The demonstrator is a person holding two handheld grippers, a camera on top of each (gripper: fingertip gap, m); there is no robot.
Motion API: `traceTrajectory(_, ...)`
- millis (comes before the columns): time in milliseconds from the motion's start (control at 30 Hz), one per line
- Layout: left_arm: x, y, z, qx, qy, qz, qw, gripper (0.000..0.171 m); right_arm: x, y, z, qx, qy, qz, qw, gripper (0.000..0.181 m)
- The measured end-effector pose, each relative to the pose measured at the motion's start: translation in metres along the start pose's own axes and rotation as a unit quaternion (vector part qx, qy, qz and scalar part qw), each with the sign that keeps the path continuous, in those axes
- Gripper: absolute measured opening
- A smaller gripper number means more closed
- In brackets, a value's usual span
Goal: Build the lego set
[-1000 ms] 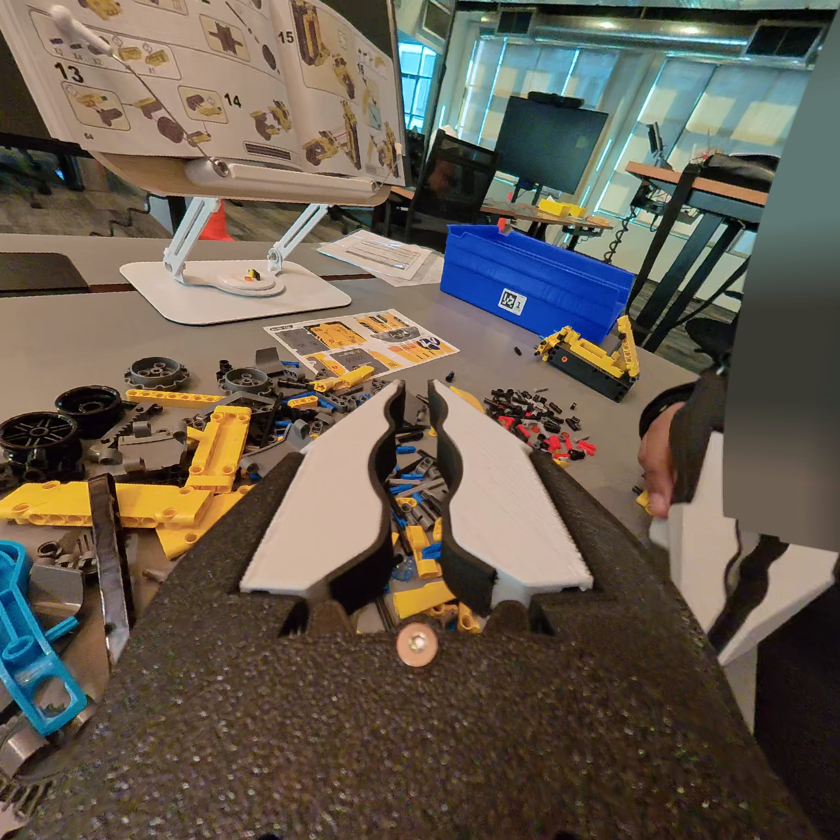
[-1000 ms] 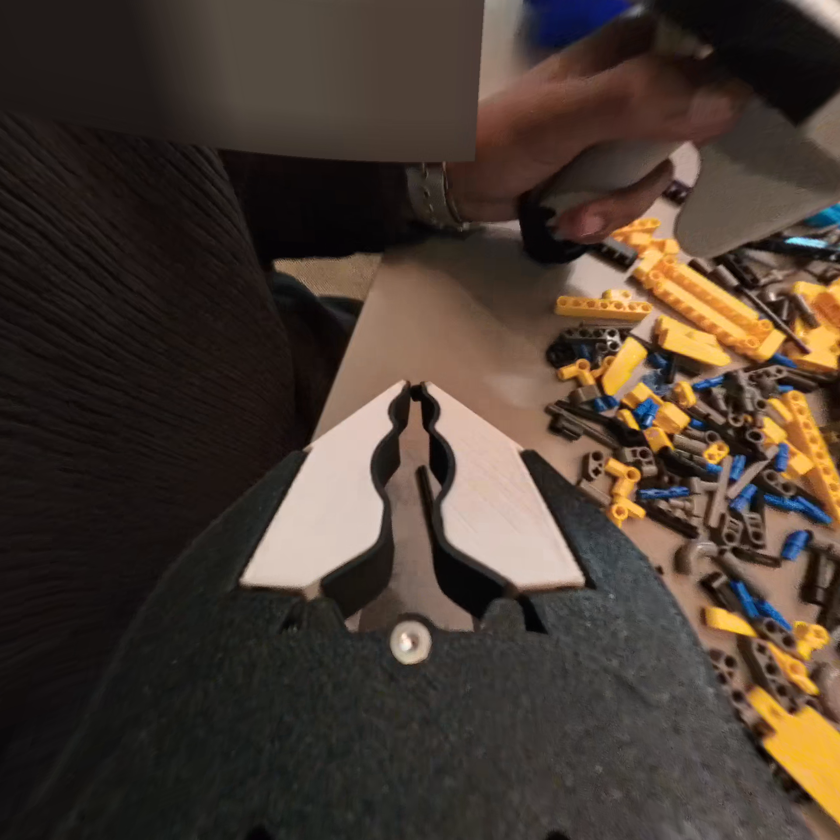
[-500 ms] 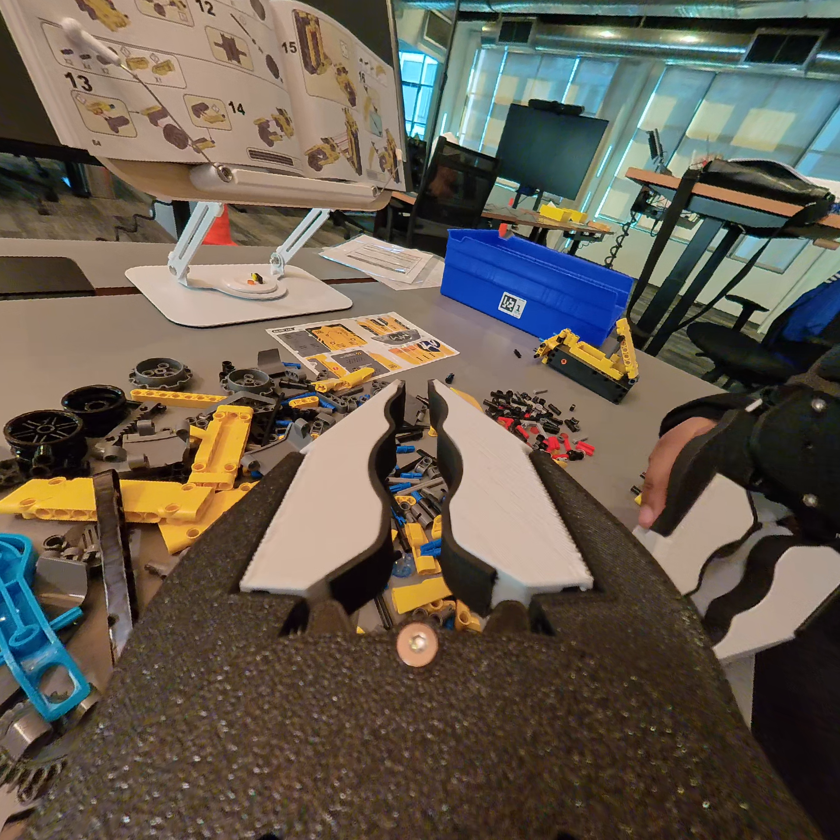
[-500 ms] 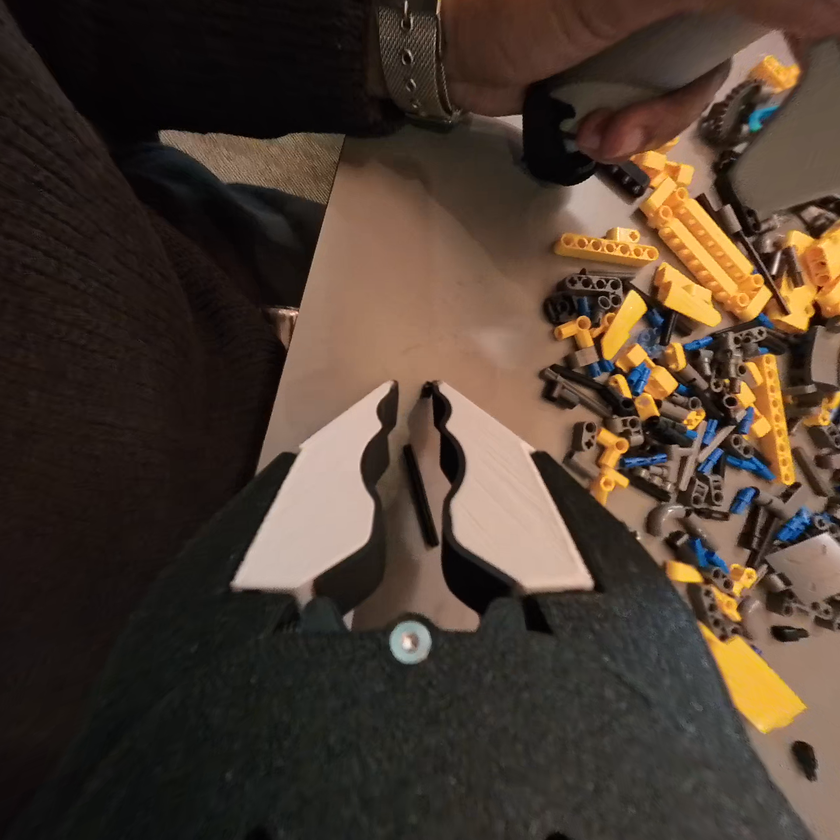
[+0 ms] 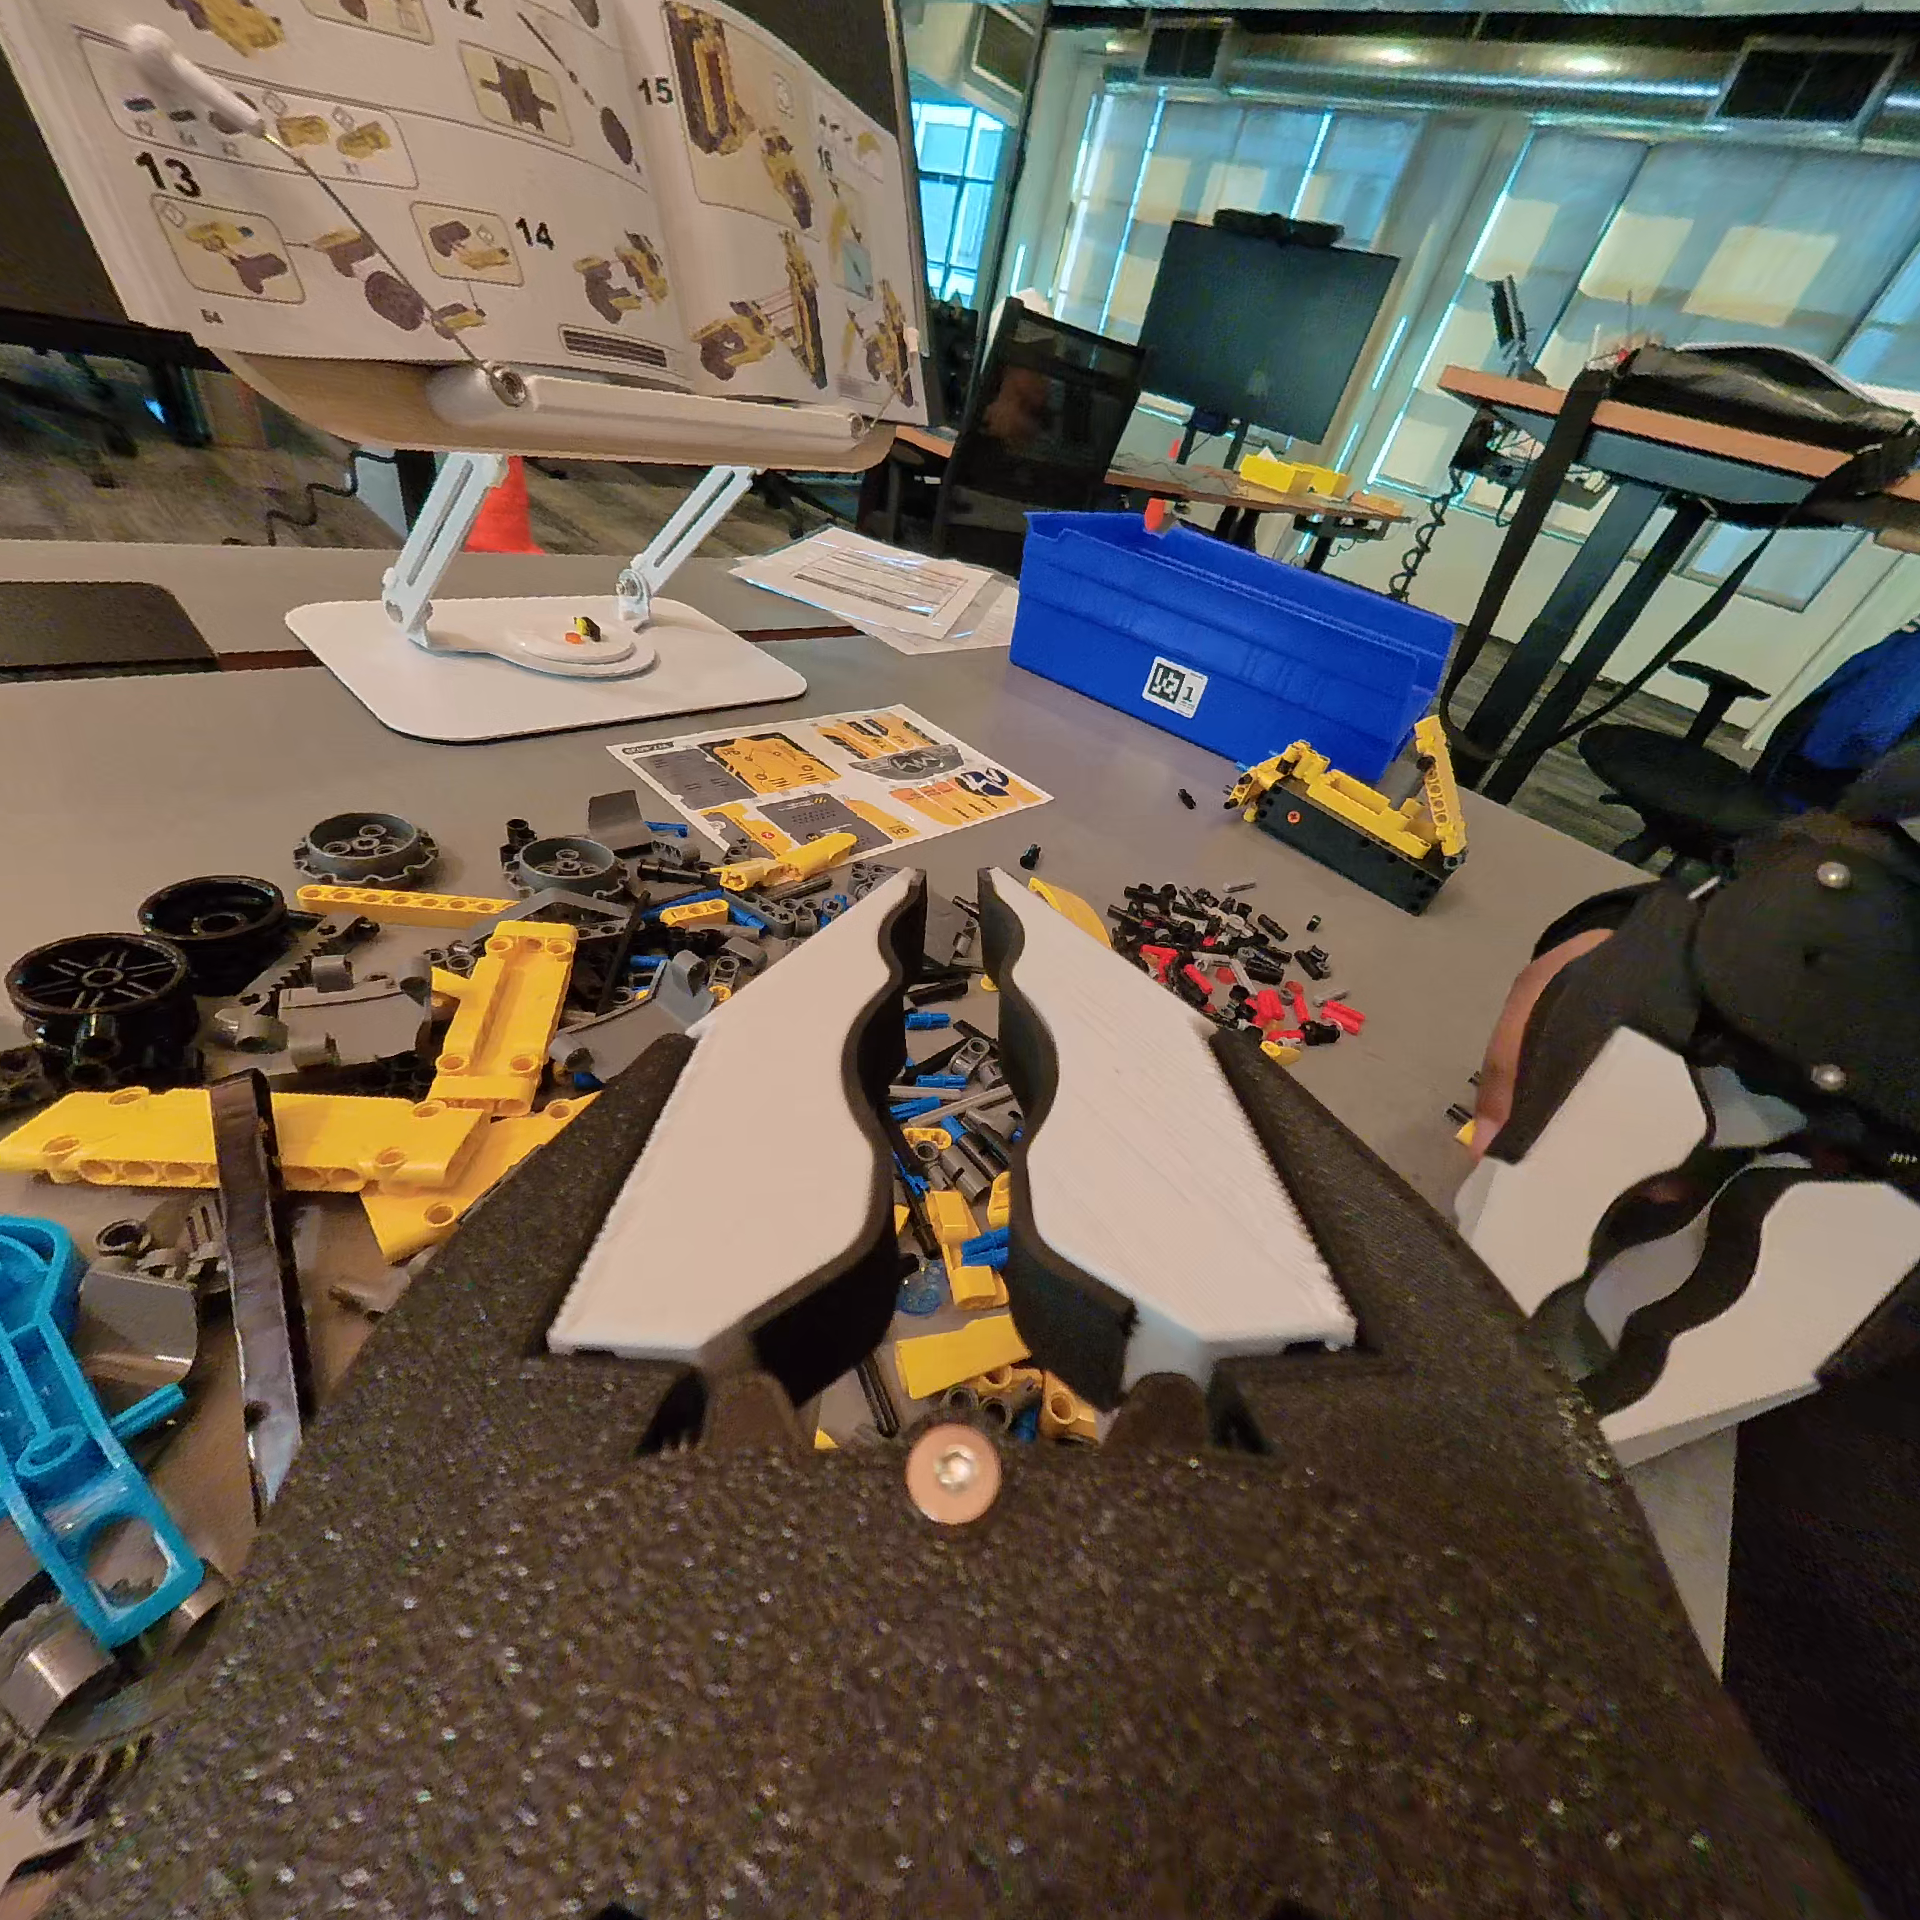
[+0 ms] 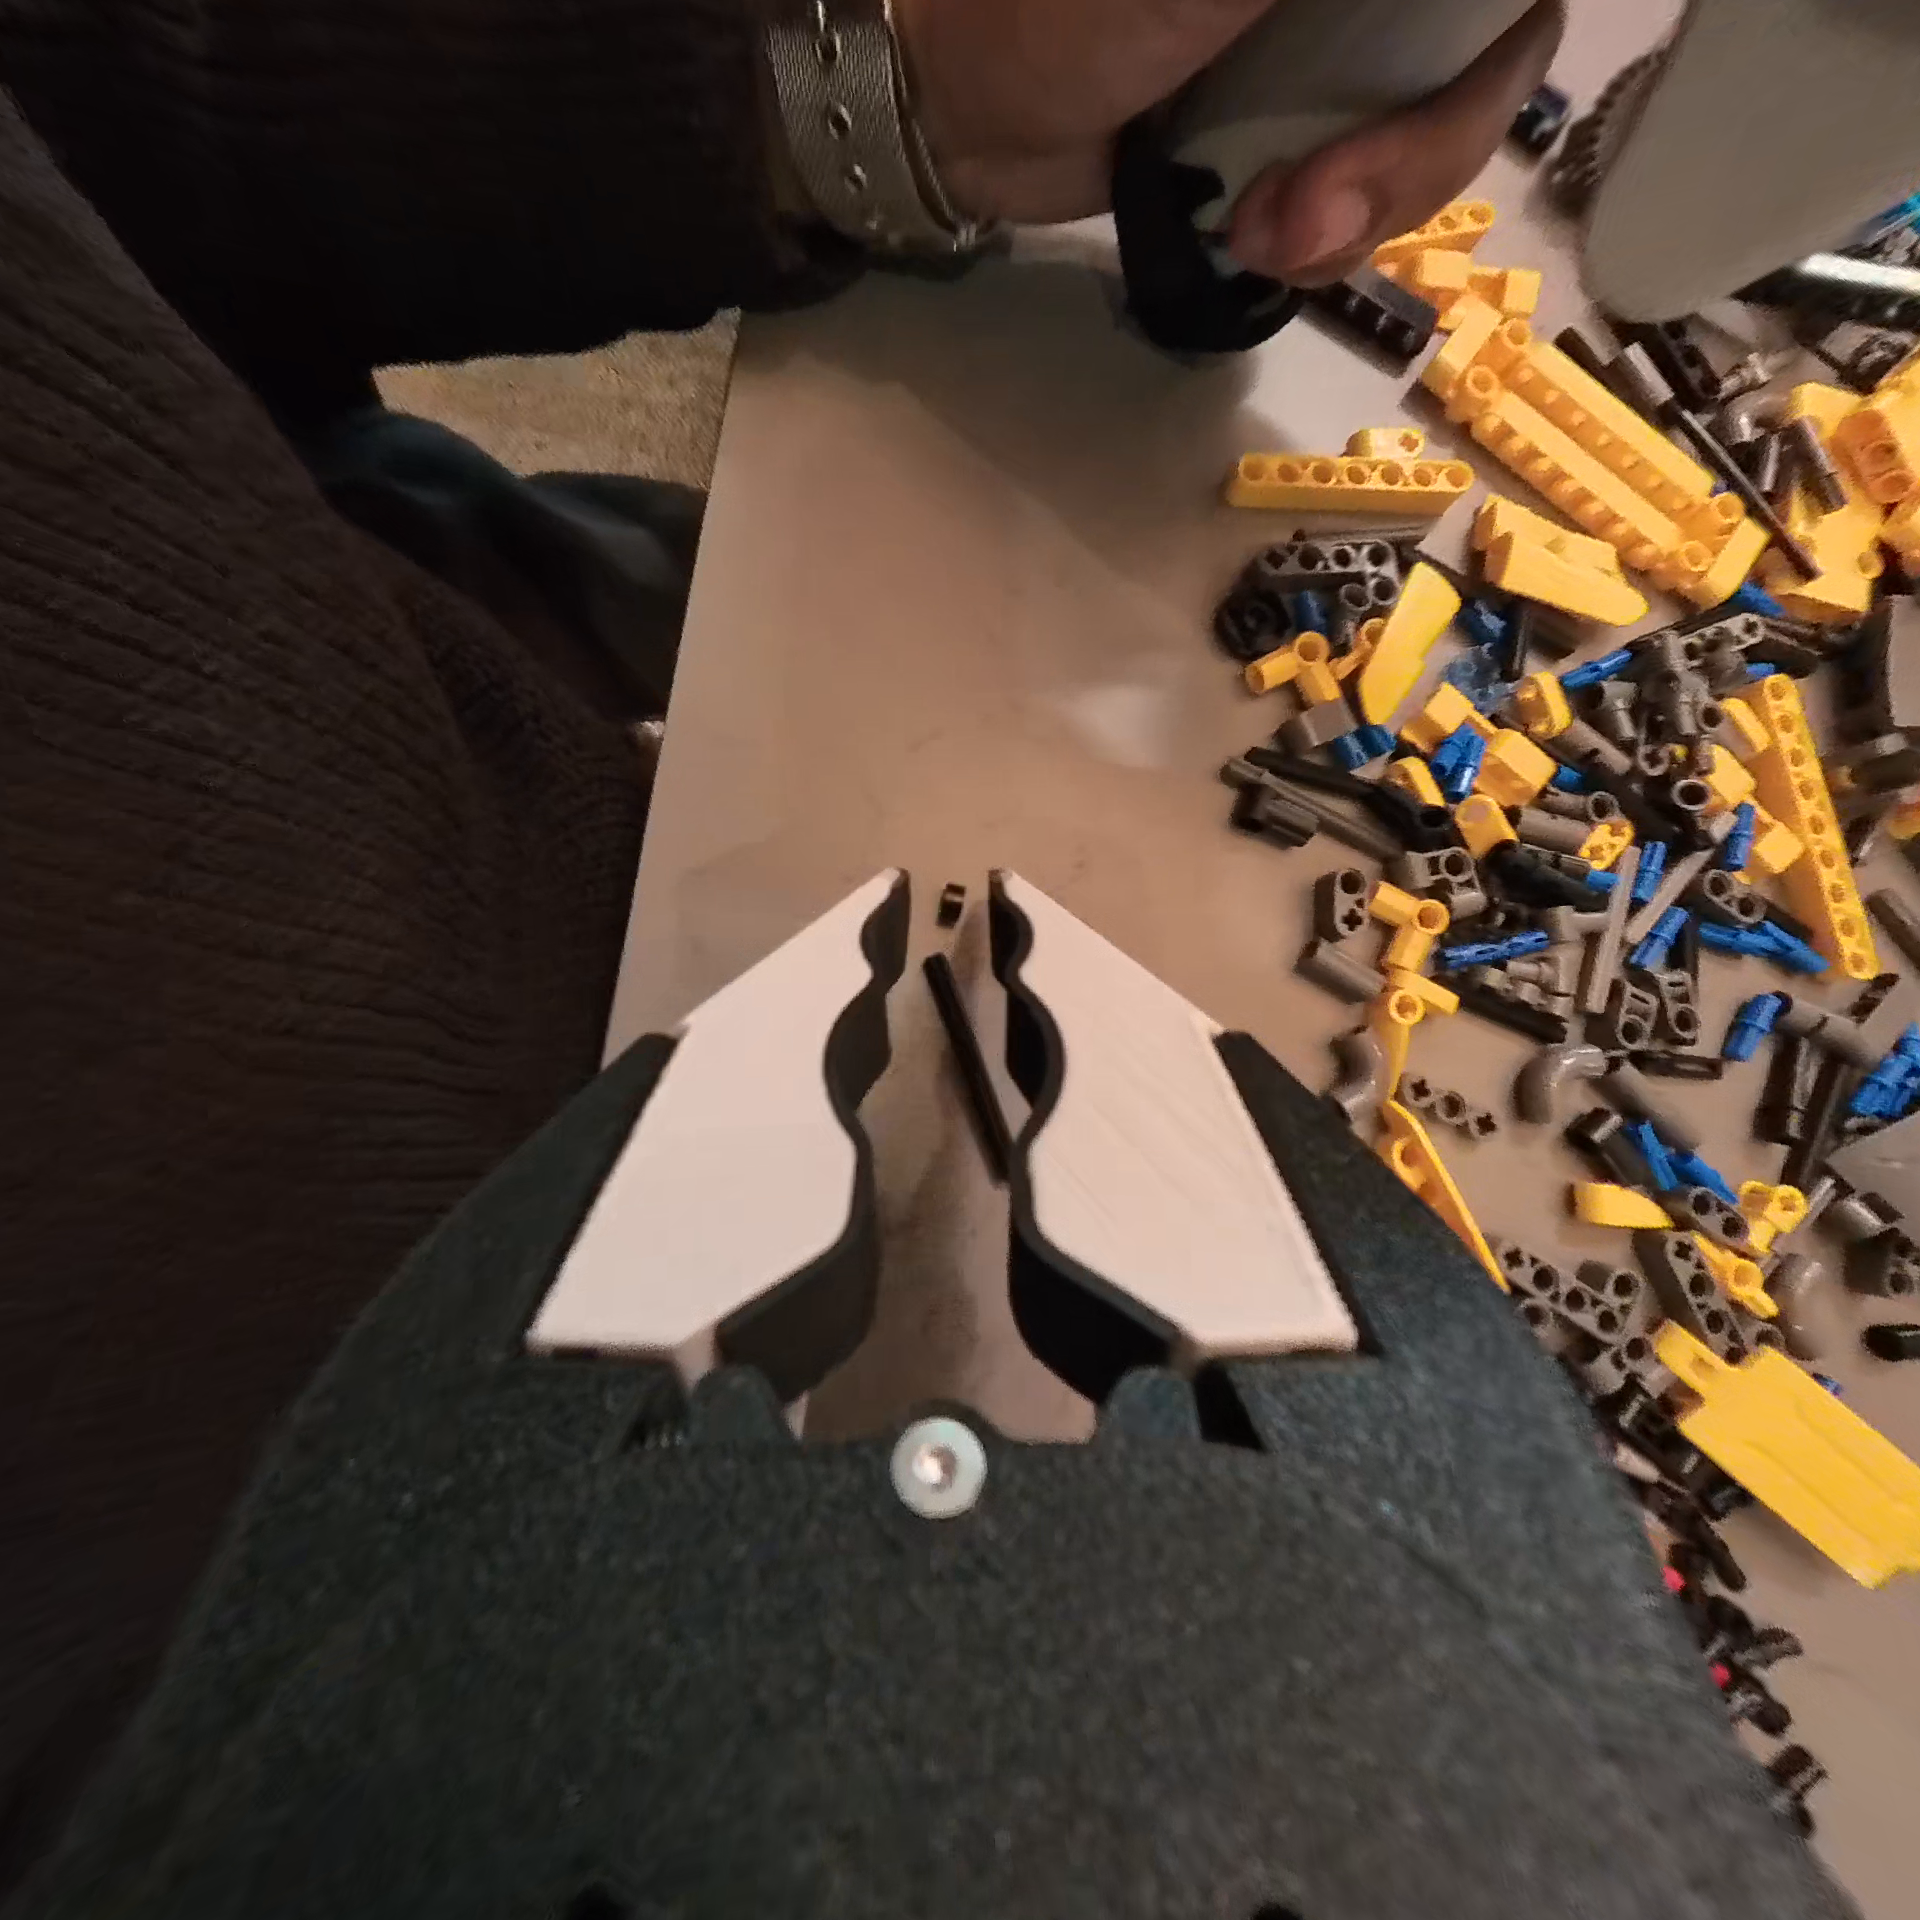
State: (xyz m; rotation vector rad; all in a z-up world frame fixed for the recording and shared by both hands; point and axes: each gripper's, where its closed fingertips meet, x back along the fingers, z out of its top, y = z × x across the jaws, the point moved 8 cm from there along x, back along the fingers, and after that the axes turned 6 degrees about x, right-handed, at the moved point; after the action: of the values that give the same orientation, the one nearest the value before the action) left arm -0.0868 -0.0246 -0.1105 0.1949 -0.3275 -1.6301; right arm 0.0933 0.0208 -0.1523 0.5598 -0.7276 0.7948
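Black axle rod point(image 6: 966, 1047): lying loose on the grey table point(image 6: 935, 582) between my right gripper point(image 6: 948, 883) fingers, jaws apart, a small black bush point(image 6: 950, 902) at the tips. Left gripper point(image 5: 951, 883): jaws slightly apart, nothing held, above the brick pile point(image 5: 499, 1018). Blue bin point(image 5: 1226, 644) beyond.

We count two black wheels point(image 5: 99, 982), two grey hubs point(image 5: 364, 847), one blue bin point(image 5: 1231, 649) at two o'clock, one sticker sheet point(image 5: 826, 779), one black axle point(image 6: 966, 1049) and one open booklet point(image 5: 468, 187).
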Motion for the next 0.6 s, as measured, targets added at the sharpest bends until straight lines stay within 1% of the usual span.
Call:
traceTrajectory(133,0.0,0.0,0.0,0.0,0.0,-0.001,1.0,0.009,-0.007,0.001,-0.003,0.007,-0.028,0.003,1.0,0.009)
traceTrajectory(200,0.0,0.0,0.0,0.001,0.0,-0.003,1.0,0.009,-0.008,0.002,-0.003,0.008,-0.031,0.004,0.999,0.005)
traceTrajectory(300,0.0,0.0,0.0,0.002,0.001,-0.005,1.0,0.009,-0.008,0.003,-0.002,0.012,-0.033,-0.005,0.999,0.004)
traceTrajectory(367,0.0,0.0,0.0,0.003,0.002,-0.006,1.0,0.009,-0.009,0.005,0.002,0.019,-0.024,-0.017,0.999,0.004)
traceTrajectory(433,0.001,0.0,0.0,0.003,0.002,-0.006,1.0,0.009,-0.01,0.006,0.007,0.033,-0.016,-0.044,0.998,0.004)
traceTrajectory(600,0.0,0.0,0.0,0.003,0.001,-0.005,1.0,0.009,-0.023,0.0,0.015,0.08,-0.047,-0.075,0.993,0.005)
